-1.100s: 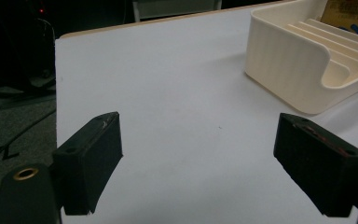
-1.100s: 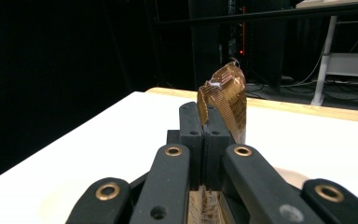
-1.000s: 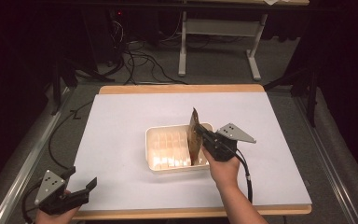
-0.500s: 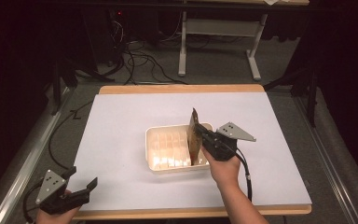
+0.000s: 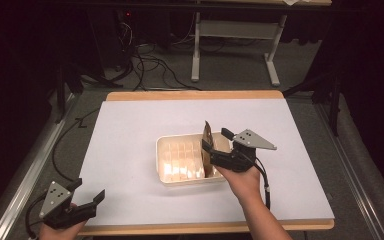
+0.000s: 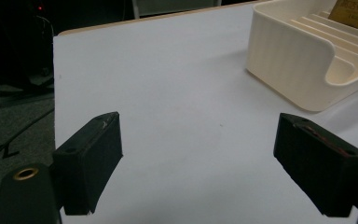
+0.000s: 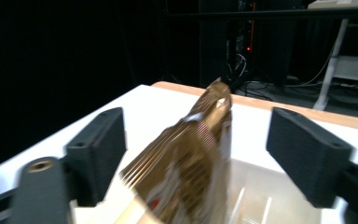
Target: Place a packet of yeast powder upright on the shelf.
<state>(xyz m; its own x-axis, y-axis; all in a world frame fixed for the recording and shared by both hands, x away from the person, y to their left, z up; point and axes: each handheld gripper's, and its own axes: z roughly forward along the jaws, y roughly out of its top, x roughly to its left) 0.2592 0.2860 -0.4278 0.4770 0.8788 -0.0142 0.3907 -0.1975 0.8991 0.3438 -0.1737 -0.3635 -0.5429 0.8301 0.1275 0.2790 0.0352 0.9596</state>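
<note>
**Packet let go over the tray**

Seen from the high view, my right claw (image 5: 211, 150) sat at the right end of the cream tray (image 5: 166, 172), which lay near the middle of the white bench (image 5: 130, 130). Its jaws had just been opening, and the brown packet (image 5: 207, 137) stood between them, upright on its edge, its top poking above the tray's rim and its foot down inside the right-hand end. Half a second before, that same claw had been clamped tight on the packet; the packet itself had hardly shifted in the frame since then. My left claw (image 5: 87, 192) waited at the near left corner of the bench, well apart from the tray, where it had been a second earlier.

From the left gripper view, my left claw (image 6: 205, 154) stood wide with nothing but bare bench between its pads. The tray (image 6: 289, 60) showed at the upper right, ribbed inside, with a corner of the packet (image 6: 354, 11) just visible at the frame's edge.

From the right gripper view, both jaws of my right claw (image 7: 214, 154) stood well off to either side, and the packet (image 7: 191, 168), blurred and leaning a little, rose between them without either pad pressing on it. Pale tray floor (image 7: 256, 200) showed below it.

I judged the placing done: the packet was released in the tray, standing by its own balance or against the wall, I could not tell which. Backing out straight seemed the careful way, since a brushed pad could tip it.
</note>
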